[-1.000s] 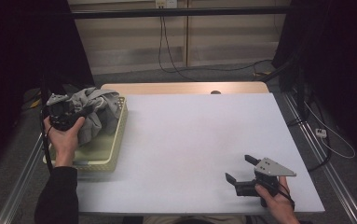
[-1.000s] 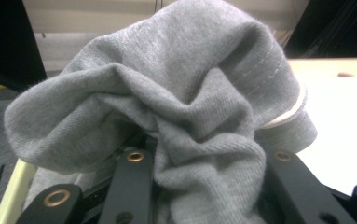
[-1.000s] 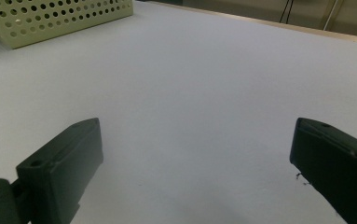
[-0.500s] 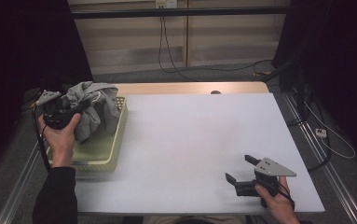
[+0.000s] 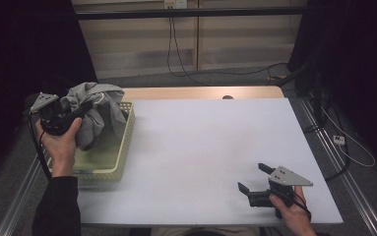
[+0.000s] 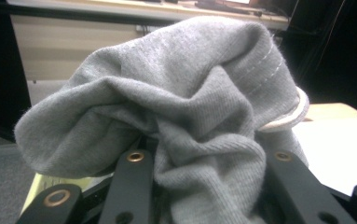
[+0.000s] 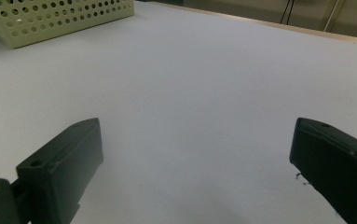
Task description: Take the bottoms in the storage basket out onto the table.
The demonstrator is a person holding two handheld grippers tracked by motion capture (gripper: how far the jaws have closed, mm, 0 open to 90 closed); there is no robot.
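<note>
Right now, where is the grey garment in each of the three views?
High view: grey garment at left, bunched above the basket, gripped by the left gripper.
Left gripper view: centre, draped over the jaws.
Right gripper view: not in it.
Shared landmark: the basket.

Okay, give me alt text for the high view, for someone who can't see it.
At the table's left, the left gripper is clamped on a crumpled grey garment raised over a pale green perforated basket. At the near right, the right gripper rests open on the white table, nothing between its jaws.
</note>
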